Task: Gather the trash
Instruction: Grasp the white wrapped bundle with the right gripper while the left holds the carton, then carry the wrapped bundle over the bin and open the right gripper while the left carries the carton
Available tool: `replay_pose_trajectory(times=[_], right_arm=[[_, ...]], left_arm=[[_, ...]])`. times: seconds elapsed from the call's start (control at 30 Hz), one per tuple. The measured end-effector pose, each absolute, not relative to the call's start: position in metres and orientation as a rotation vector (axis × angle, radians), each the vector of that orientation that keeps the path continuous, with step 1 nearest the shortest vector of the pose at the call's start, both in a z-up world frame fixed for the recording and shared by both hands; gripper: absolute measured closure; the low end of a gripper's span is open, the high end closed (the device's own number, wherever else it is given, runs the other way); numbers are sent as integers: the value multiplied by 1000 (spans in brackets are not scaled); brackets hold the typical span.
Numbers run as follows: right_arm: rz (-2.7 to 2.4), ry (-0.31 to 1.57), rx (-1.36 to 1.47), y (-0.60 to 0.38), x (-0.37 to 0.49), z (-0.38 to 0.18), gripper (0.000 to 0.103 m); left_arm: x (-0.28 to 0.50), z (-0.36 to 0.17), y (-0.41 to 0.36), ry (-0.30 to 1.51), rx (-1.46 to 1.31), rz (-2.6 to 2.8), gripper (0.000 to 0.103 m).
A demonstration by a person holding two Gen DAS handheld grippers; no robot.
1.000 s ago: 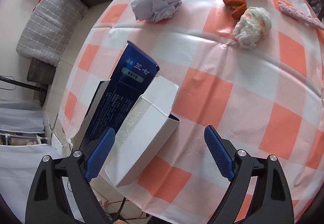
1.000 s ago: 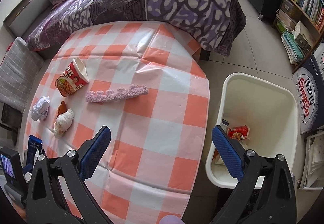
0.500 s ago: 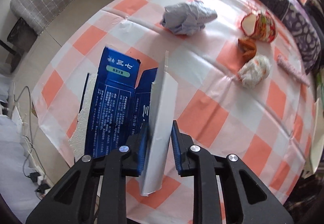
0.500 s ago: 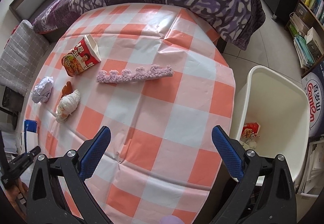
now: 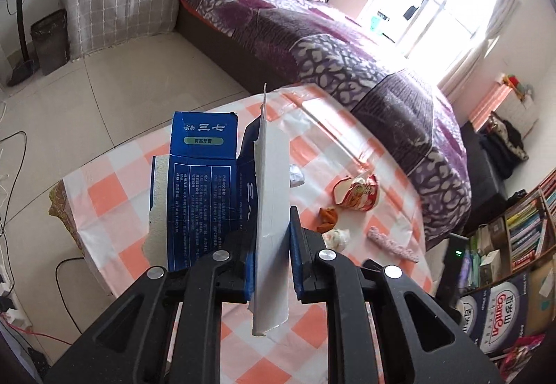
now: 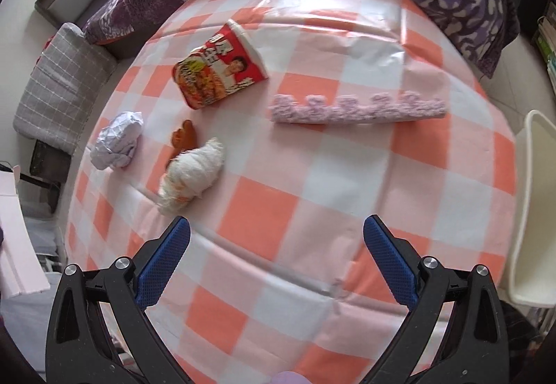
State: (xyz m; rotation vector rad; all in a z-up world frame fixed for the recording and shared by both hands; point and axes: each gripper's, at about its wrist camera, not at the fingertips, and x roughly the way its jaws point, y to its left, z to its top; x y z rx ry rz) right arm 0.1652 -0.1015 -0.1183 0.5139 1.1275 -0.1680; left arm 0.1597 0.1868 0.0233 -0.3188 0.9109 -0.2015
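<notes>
**Above the checked table: flattened carton held in the left gripper**

Between the blue pads of the left gripper (image 5: 271, 259) stands a torn, flattened blue carton (image 5: 205, 182), pinched by its white inner flap and held clear above the table (image 5: 104, 196). Its outer face is glossy dark blue with white print; the top panel bears Chinese characters, including "三七", over a green oval label, and dense small text below is too fine to read. Torn edges expose rough white board.

On the table, a glossy plastic cloth in orange-and-white checks, lie the remaining pieces. A crushed instant-noodle cup (image 6: 220, 69), red with a printed portrait and noodle picture, lies on its side. Beside it sit a crumpled ball of white paper (image 6: 118, 140), a small orange-brown scrap (image 6: 184, 139), and a fuzzy white wad (image 6: 193, 175) touching that scrap. A long, nubbly lilac strip (image 6: 358, 109) lies apart to the right.

The right gripper (image 6: 276, 260) hangs over bare cloth, jaws spread wide and holding nothing. A white plastic bin (image 6: 535, 196) stands at the table's right edge. A cardboard box (image 5: 497, 311) on the floor reads "GanCn".
</notes>
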Motion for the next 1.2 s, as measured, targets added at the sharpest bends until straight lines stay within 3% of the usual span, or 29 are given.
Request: replay_pose_trajectory(times=[0.27, 0.33, 0.4, 0.43, 1.2], right_arm=[[-230, 1114, 476, -50, 212, -141, 7], [-211, 1119, 421, -46, 216, -145, 12], [-195, 1118, 310, -39, 218, -145, 47], [-166, 1108, 280, -38, 218, -143, 53], [-52, 933, 294, -107, 116, -37, 55]], left_arm=[[159, 32, 190, 901, -331, -188, 87], [161, 31, 189, 903, -328, -182, 87], [162, 30, 187, 905, -323, -179, 87], [162, 29, 187, 906, -321, -177, 87], [156, 20, 139, 903, -241, -206, 87]])
